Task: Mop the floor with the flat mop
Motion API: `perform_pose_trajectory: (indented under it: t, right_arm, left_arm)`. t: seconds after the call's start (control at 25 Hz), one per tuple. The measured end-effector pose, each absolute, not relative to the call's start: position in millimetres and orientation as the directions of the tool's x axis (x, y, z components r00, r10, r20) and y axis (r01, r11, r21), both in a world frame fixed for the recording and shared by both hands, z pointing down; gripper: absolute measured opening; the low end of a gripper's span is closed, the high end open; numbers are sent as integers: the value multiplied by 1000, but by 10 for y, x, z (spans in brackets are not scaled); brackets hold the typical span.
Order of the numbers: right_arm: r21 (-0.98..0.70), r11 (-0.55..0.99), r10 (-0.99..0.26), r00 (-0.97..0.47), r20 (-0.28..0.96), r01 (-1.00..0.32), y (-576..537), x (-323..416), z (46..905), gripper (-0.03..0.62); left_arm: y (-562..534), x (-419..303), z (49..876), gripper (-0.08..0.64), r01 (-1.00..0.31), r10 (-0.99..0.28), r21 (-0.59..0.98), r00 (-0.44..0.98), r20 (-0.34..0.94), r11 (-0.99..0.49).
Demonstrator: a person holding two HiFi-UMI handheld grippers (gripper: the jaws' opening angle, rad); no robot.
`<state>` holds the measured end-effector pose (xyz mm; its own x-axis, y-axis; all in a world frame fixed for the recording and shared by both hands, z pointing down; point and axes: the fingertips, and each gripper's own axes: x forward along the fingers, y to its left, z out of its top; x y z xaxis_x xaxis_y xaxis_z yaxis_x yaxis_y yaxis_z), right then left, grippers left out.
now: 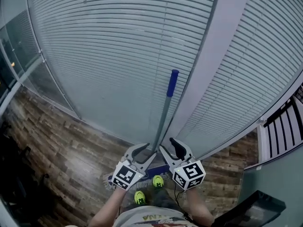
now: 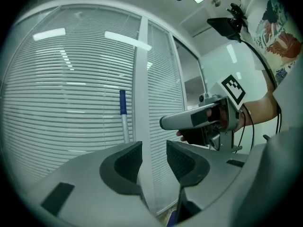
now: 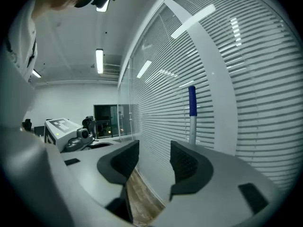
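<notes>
- Flat mop (image 1: 164,111) stands upright, just ahead of both tongs and in line with the gap between them. Its blue grip leans on the pale pillar (image 1: 208,65) between the slatted blinds (image 1: 109,46).
- Mop head sits on the wooden floor (image 1: 61,150), below and slightly behind the tong tips.
- Progress: neither tool is on the shaft. The floor shows no clear wet track, so I cannot tell whether mopping is finished or not begun. Any further mopping would first need the shaft gripped.
- Left tongs (image 2: 154,145): jaws roughly half open, pads bare, nothing between them. The shaft (image 2: 124,119) is ahead and to their left, apart.
- Right tongs (image 3: 154,148): jaws likewise parted and empty. The shaft (image 3: 191,112) rises beyond the right-hand jaw, not touching.
</notes>
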<state>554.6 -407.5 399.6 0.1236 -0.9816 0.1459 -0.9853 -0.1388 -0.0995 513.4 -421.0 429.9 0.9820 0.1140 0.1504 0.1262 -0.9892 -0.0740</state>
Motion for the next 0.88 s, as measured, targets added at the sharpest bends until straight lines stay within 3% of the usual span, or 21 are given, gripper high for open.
perform_pose_trajectory:
  t: [0.6, 0.76, 0.88]
  right_arm:
    - [-47, -124, -989, 120, 83, -991, -5115, 7333, 3752, 186]
    - [-50, -58, -997, 55, 62, -997, -5312, 7365, 4245, 186]
    - [-44, 2, -999, -4, 34, -999, -5419, 7274, 3986, 186]
  left_arm:
    - [-5228, 7157, 4283, 199, 97, 69, -157, 982, 177, -983]
    - [-5182, 7321, 4869, 202, 163, 129, -166, 971, 202, -972]
    - [-5094, 7294, 4745, 167, 206, 175, -157, 966, 190, -966]
